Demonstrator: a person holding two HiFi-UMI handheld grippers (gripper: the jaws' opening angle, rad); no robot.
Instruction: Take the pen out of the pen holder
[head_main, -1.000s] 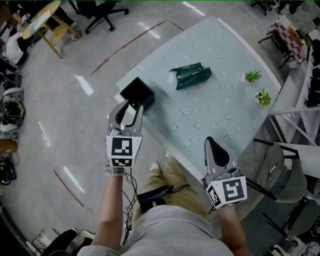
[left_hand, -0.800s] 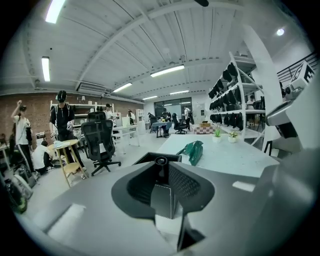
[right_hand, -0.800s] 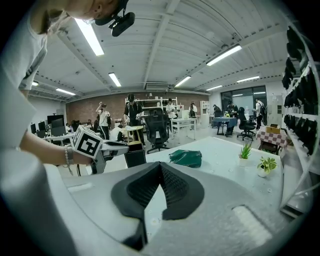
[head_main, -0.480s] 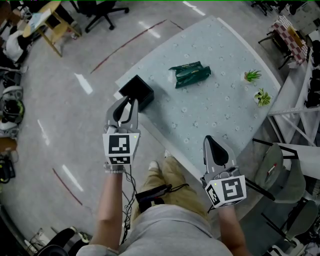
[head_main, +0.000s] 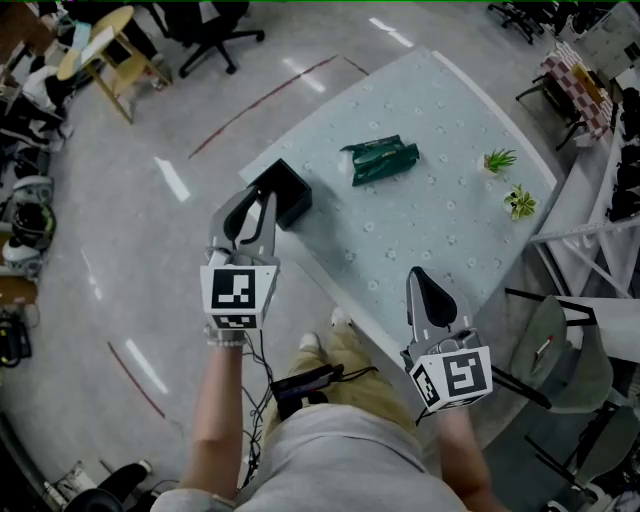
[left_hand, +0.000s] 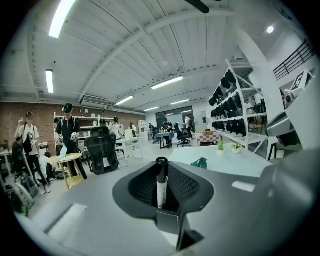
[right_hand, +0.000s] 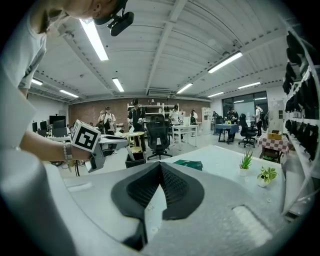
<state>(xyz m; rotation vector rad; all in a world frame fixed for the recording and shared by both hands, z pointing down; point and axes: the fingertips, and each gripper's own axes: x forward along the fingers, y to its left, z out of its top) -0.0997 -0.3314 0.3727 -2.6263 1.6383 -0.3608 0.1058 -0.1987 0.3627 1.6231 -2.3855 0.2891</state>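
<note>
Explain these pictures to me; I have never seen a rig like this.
There is no robot here: a person holds a two-jaw gripper in each hand. The overhead picture comes from a camera on the person's head. The other two come from cameras riding on each gripper, looking along its jaws. On the table are a black pen holder, a green bag and two small plants. The left gripper has just closed its jaws on a pen, held upright. The right gripper is shut and empty.

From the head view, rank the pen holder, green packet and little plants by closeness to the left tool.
1. Pen holder, table corner beside it.
2. Green packet, mid-table.
3. Little plants, far edge; those two too close to separate.
</note>
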